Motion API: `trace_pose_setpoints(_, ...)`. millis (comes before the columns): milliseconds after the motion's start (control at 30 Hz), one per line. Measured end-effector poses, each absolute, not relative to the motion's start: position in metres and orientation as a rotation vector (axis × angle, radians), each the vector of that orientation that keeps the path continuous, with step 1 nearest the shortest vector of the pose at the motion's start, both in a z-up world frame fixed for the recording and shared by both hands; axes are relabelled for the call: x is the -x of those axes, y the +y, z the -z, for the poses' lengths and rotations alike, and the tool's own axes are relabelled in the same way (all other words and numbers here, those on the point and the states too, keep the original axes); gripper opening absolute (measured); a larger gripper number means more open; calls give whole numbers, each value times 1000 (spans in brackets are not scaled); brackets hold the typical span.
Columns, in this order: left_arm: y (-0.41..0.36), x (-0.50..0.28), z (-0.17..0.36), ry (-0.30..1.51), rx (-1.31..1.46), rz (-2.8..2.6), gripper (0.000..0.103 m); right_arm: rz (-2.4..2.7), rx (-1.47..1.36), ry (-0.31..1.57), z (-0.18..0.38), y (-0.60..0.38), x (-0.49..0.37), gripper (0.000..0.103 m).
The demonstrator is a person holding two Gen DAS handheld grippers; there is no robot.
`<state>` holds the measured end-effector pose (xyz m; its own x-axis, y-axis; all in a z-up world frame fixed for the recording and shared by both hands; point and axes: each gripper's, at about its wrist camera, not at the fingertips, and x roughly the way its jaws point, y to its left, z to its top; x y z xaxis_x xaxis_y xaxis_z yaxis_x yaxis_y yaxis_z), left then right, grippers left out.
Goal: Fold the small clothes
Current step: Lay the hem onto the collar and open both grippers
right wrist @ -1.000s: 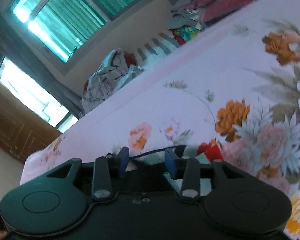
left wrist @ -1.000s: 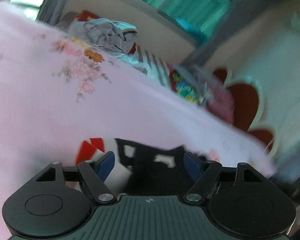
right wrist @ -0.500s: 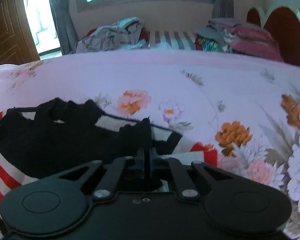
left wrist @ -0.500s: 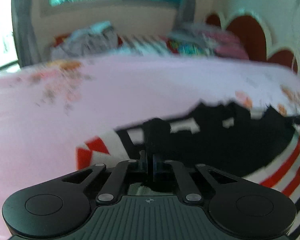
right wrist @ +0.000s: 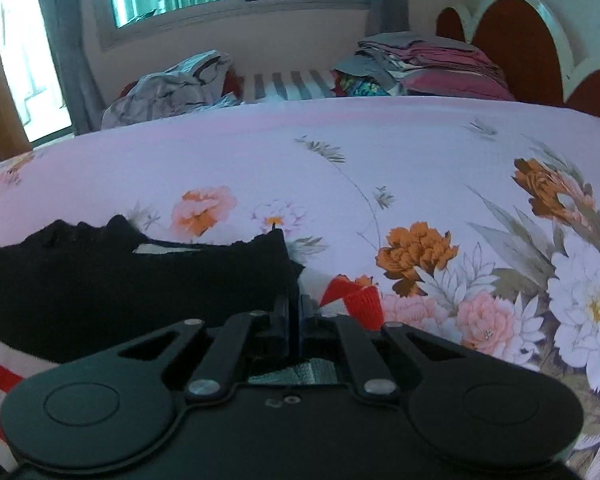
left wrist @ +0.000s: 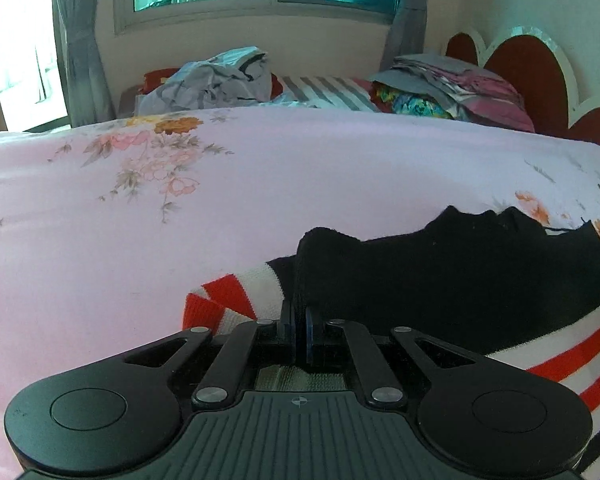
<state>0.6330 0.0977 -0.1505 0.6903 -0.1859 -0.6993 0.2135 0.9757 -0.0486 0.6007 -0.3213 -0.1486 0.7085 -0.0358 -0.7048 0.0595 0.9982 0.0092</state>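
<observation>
A small knit sweater [left wrist: 460, 280], black with red and white stripes, lies on the pink flowered bedsheet [left wrist: 180, 220]. My left gripper [left wrist: 299, 320] is shut on the sweater's left black edge, next to a red and white striped sleeve [left wrist: 228, 300]. My right gripper [right wrist: 294, 314] is shut on the sweater's [right wrist: 120, 280] right black edge, beside the red cuff [right wrist: 360, 300]. The black edge is raised between the two grippers. The fabric under the gripper bodies is hidden.
At the far side of the bed lie a crumpled grey cloth [left wrist: 212, 84], a striped cloth [left wrist: 324, 92] and a stack of folded pink and grey clothes [left wrist: 460, 88]. A red scalloped headboard [left wrist: 532, 64] stands at right. A window with curtains is behind.
Both grippers were open over the sweater a second ago. They closed on its black edge and levelled out; the black edge now stands lifted and spread between them.
</observation>
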Motion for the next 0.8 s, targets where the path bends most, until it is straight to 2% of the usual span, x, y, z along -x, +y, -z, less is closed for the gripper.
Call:
trace_pose_setpoints(67, 97, -632, 147, 787, -43, 230, 4, 55, 8, 769, 144, -313, -598, 6)
trace_pose_setpoints(100, 97, -631, 141, 792, -44, 221, 12, 64, 22, 766, 140, -309, -597, 18)
trace_pose_setpoints(133, 95, -627, 133, 782, -53, 203, 37, 86, 48, 753, 134, -304, -597, 35)
trace_pose_setpoints(167, 91, -624, 127, 759, -80, 171, 54, 95, 77, 710, 127, -297, -591, 42)
trace_pose_setpoints(200, 83, -617, 118, 715, -111, 151, 78, 75, 90, 678, 122, -291, -587, 42)
trace_pose_setpoints(233, 73, -609, 110, 662, -134, 157, 81, 29, 91, 676, 118, -282, -586, 39)
trace_pose_setpoints(267, 60, -604, 104, 636, -148, 201, 81, -15, 92, 685, 117, -273, -586, 37)
trace_pose_setpoints(333, 31, -599, 103, 651, -168, 299, 81, -116, 109, 711, 120, -248, -588, 23)
trace_pose_setpoints(433, -6, -590, 116, 686, -213, 392, 81, -219, 127, 777, 131, -216, -594, 27)
trace_pose_setpoints(533, -12, -588, 133, 741, -214, 401, 81, -250, 158, 819, 142, -209, -592, 30)
trace_pose_setpoints(700, 49, -584, 146, 767, -127, 288, 81, -105, 168, 846, 144, -271, -578, 28)
trace_pose_setpoints(733, 65, -581, 147, 761, -115, 263, 81, -97, 146, 842, 144, -288, -575, 24)
trace_pose_setpoints(800, 81, -577, 149, 760, -95, 263, 81, -74, 149, 845, 143, -305, -568, 22)
